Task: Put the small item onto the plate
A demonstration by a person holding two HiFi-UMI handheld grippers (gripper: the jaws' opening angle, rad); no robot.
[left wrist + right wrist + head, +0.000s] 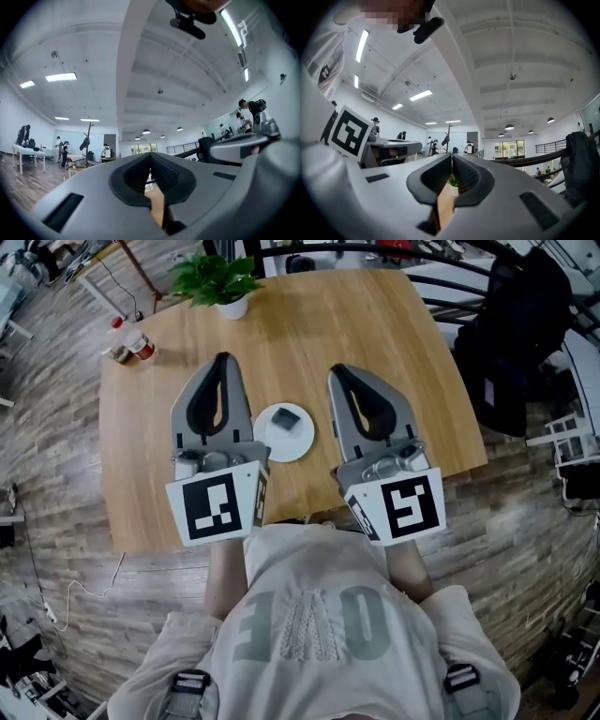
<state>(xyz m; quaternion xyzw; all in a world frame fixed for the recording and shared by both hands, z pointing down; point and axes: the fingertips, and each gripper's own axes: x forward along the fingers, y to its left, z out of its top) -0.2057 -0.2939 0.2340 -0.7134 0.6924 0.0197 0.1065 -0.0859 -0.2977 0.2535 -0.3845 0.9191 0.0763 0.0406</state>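
Note:
A small dark square item [287,419] lies on a round white plate [296,444] in the middle of the wooden table [394,343]. Held up above the table, my left gripper [222,359] hangs to the left of the plate with its jaws together and nothing between them. My right gripper [337,369] is raised just right of the plate, also shut and empty. In the left gripper view the left gripper [150,154] points out level across the room, tips touching. The right gripper view shows the right gripper [452,154] closed too, aimed over the table.
A potted plant [217,279] stands at the table's far edge, and small bottles [131,343] sit at its far left corner. A dark jacket [523,324] hangs on a chair to the right. The person's torso fills the near side.

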